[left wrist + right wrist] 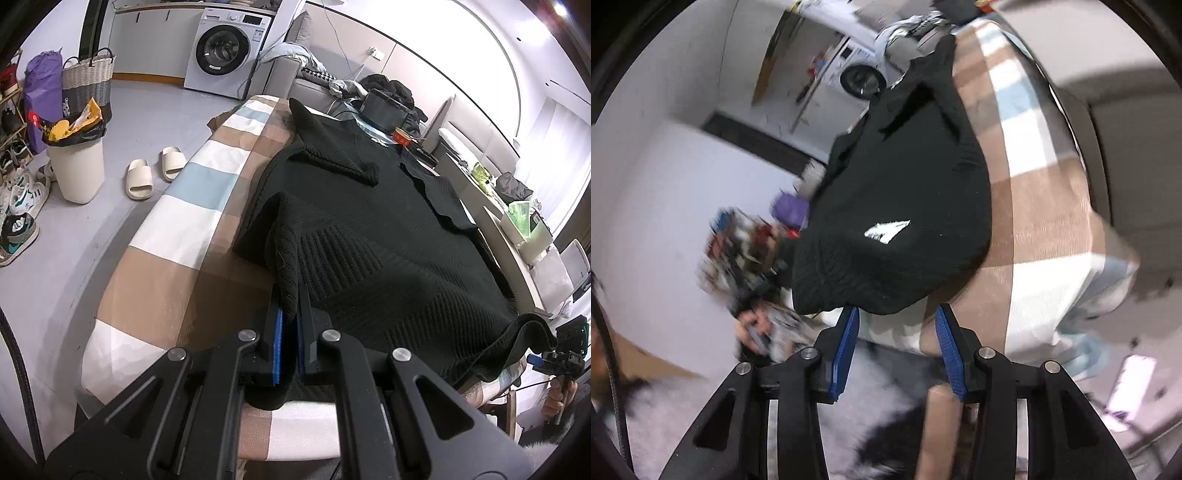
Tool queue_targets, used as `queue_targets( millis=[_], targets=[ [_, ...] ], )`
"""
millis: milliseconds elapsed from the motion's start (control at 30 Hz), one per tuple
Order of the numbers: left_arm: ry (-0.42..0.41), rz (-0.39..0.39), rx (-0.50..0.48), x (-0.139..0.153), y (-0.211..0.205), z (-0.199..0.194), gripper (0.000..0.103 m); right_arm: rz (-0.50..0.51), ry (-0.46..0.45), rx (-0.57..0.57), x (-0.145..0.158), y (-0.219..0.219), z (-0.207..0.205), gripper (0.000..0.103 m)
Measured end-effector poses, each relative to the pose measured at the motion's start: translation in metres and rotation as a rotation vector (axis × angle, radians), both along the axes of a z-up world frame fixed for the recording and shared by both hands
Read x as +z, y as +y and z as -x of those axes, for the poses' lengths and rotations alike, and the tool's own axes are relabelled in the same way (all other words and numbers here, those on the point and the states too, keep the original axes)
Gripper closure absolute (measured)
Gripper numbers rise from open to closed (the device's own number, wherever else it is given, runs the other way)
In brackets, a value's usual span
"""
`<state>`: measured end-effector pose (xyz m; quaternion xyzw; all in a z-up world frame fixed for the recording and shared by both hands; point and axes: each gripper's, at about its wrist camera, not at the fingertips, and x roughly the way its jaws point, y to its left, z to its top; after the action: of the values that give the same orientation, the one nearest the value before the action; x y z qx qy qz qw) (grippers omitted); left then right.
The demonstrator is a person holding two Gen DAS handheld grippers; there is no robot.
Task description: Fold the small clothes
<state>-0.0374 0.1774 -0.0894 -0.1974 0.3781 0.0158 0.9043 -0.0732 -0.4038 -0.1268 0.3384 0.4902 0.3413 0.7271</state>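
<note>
Plainly, the black knit sweater point(369, 236) lies spread across the checked blanket point(177, 236) that covers the work surface, its long axis running away from the person toward the far end near the washing machine point(221, 51). The left gripper point(290, 314) is clamped on a bunched fold of the sweater's near left edge, the blue pads pressed together with the knit pinched between them and a ridge of fabric rising from the grip. The right gripper point(895, 314) holds nothing: its jaws stand apart, and the right wrist view, blurred by motion, shows the sweater's near hem point(879, 295) just ahead of the left fingertip, touching or nearly so, while the right fingertip sits over bare blanket. So the garment lies forward and slightly to the left of the right gripper, and the free near corner on that side is the closer target for it. In the left wrist view that same gripper point(554, 354) appears at the far right, just beside the draped hem corner. The fold likely hinges on the right gripper catching this hem.
</note>
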Motion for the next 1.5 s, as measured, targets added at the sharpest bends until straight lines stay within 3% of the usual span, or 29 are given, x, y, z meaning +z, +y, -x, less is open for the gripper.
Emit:
queue_targets(
  millis=[167, 233, 300, 433, 667, 767, 867, 933, 1200, 1500],
  targets=[
    [0.0, 0.001, -0.001, 0.001, 0.0, 0.0, 0.1, -0.152, 0.016, -0.011, -0.01, -0.004, 0.006, 0.054],
    [-0.002, 0.002, -0.002, 0.001, 0.0, 0.0, 0.1, -0.203, 0.02, -0.031, -0.013, -0.013, 0.007, 0.043],
    [0.0, 0.0, -0.002, 0.001, 0.0, 0.0, 0.1, -0.236, 0.029, -0.062, -0.018, -0.019, 0.005, 0.042],
    [-0.003, 0.002, -0.003, 0.002, 0.0, 0.0, 0.1, -0.177, 0.056, -0.09, -0.026, -0.01, 0.0, 0.043],
    [-0.005, 0.003, -0.006, 0.003, -0.001, 0.001, 0.1, -0.048, 0.003, -0.08, -0.011, 0.015, -0.006, 0.043],
    [-0.005, 0.003, -0.008, 0.004, -0.001, 0.001, 0.1, 0.049, -0.013, -0.077, -0.002, 0.03, -0.01, 0.055],
    [-0.008, 0.006, -0.016, 0.005, -0.003, 0.001, 0.1, 0.184, -0.038, -0.04, 0.003, 0.049, -0.012, 0.076],
    [-0.015, 0.018, -0.027, 0.007, -0.004, 0.0, 0.1, 0.191, -0.065, -0.04, 0.008, 0.055, -0.014, 0.092],
    [-0.193, 0.083, -0.036, 0.048, 0.002, 0.007, 0.1, 0.043, -0.306, -0.162, 0.062, 0.051, -0.03, 0.094],
    [-0.323, 0.133, 0.035, 0.086, 0.025, -0.034, 0.1, 0.162, -0.433, -0.356, 0.098, 0.072, -0.092, 0.094]
  ],
)
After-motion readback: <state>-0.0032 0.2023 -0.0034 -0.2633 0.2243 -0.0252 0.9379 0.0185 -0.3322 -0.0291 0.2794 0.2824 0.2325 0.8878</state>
